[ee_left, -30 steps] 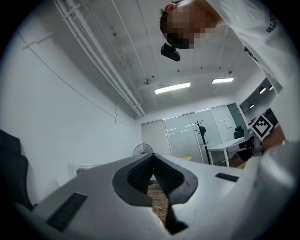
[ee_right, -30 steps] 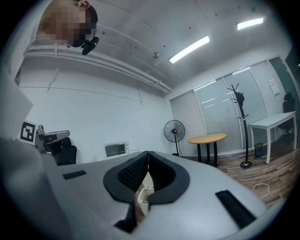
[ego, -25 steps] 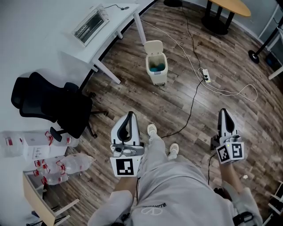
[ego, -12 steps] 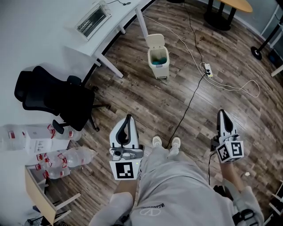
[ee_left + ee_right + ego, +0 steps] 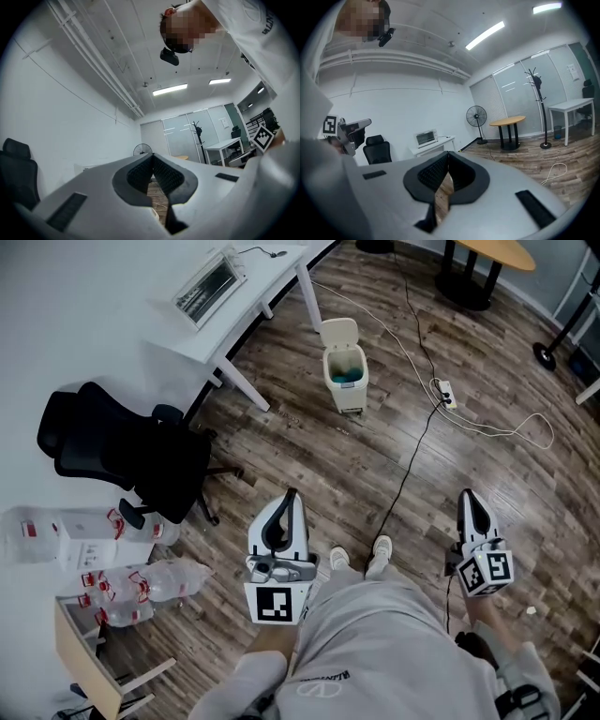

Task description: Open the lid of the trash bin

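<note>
Standing well apart from the bin (image 5: 345,390), the person holds both tools low at the waist, so no contact step is in hand. The bin sits on the floor (image 5: 309,456) just beside a leg of the desk (image 5: 253,296), and its lid (image 5: 338,332) already stands upright behind the mouth, with something teal showing inside. Judging by that, the opening looks done. If more is wanted, the next move calls for walking up to the bin, stepping over the cable (image 5: 412,456) that runs between the person and it.

The left gripper (image 5: 289,498) has its jaws pressed together at the tips with nothing between them; in the left gripper view only a sliver of floor shows through the gap lower down. The right gripper (image 5: 466,498) is likewise closed and empty.

The bin is a small, cream, boxy tub, probably smooth plastic, with a flat, rounded lid hinged at the back. The floor is dark wood-grain plank. The jaw pads are black and ribbed, set in smooth grey shells. The desk is white with slanted legs, and the chair (image 5: 131,456) is black and padded.
</note>
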### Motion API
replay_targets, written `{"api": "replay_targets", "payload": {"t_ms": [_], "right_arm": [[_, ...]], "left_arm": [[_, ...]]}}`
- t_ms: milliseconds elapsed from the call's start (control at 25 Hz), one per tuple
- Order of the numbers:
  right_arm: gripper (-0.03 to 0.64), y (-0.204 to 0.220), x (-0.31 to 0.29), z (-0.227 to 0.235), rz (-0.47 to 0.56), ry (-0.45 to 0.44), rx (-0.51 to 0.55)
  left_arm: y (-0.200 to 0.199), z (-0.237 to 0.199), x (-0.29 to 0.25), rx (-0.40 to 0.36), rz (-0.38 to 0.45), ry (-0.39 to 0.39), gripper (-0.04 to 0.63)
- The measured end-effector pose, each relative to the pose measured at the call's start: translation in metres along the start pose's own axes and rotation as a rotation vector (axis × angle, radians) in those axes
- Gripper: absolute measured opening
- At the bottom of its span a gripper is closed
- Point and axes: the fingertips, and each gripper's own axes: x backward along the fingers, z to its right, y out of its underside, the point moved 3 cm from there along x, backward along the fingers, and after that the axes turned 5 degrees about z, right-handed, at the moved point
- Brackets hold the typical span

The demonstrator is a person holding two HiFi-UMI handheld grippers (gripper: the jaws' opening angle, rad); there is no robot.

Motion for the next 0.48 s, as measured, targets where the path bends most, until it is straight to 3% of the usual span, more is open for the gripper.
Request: {"api": "replay_targets", "payload": {"t_ms": [160,480], "right_arm": [[0.017,0.003,0.013,-0.019,-0.001,0.019,0.007],[0.017,-0.007,0.023,-0.028,0.011,0.071,0.023]], "left_arm": [[-0.002,-0.015,0.016,0.014,0.015,0.016,0.000],[0.027,-0.029,0.048,0.062,-0.053,0.014,0.000]]}}
